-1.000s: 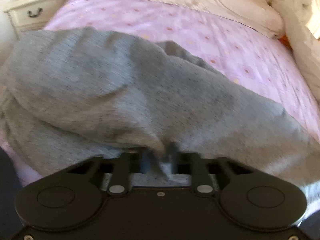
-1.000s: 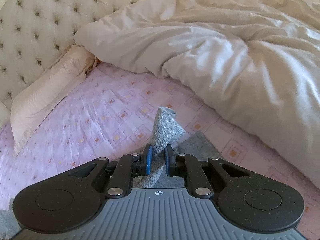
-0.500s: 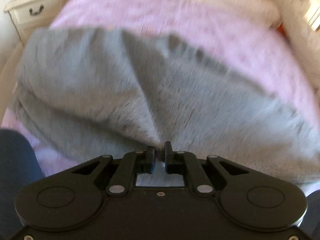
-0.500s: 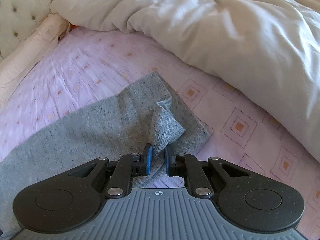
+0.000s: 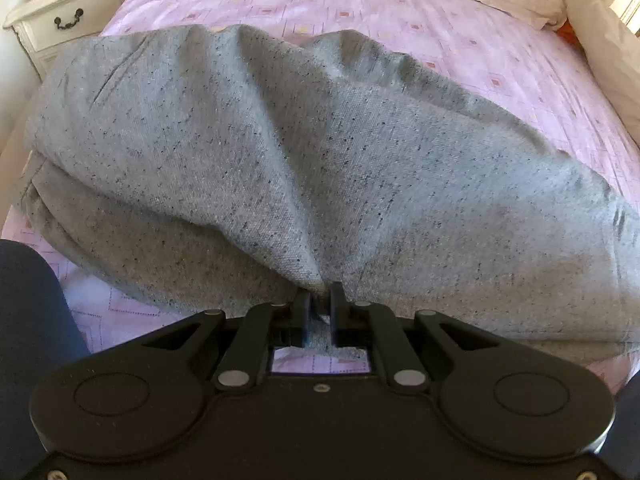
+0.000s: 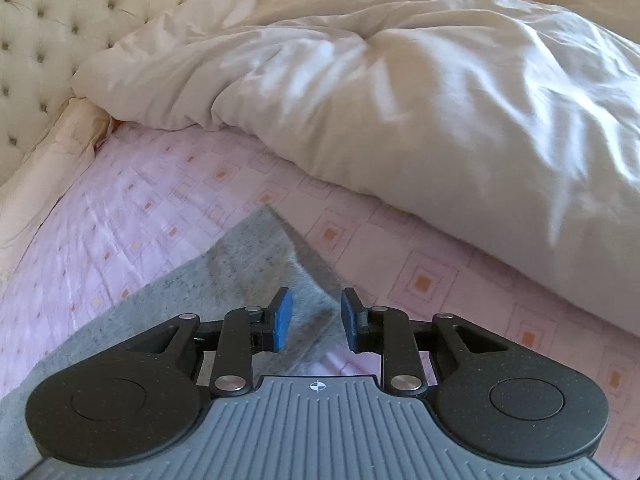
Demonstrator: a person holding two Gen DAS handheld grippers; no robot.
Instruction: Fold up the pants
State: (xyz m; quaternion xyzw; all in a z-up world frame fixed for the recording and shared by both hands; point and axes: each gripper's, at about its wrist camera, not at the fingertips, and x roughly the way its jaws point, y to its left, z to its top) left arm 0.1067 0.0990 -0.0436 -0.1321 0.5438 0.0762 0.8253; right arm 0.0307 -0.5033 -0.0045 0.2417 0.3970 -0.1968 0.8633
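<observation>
On the bed (image 5: 500,52), over its pink patterned sheet, we see the grey pants (image 5: 320,168) laid in a doubled heap whose long axis runs across the left wrist view, from the side nearest the nightstand (image 5: 60,12) toward the side nearest the white duvet (image 6: 400,100). We note the left gripper (image 5: 320,304) pressed together on a pinch of the pants' near edge, from which creases fan outward across the fabric. At the pants' far end, we see a grey corner (image 6: 272,248) lying flat on the sheet and pointing toward the duvet, close to it but apart from it. We find the right gripper (image 6: 316,312) with its jaws spread, having just been opening; the blue pads (image 6: 282,320) stand clear on either side of the corner, which lies beneath and between them without being pressed. Beside the duvet, a tufted headboard (image 6: 40,40) and a pillow (image 6: 52,168) border the sheet.
</observation>
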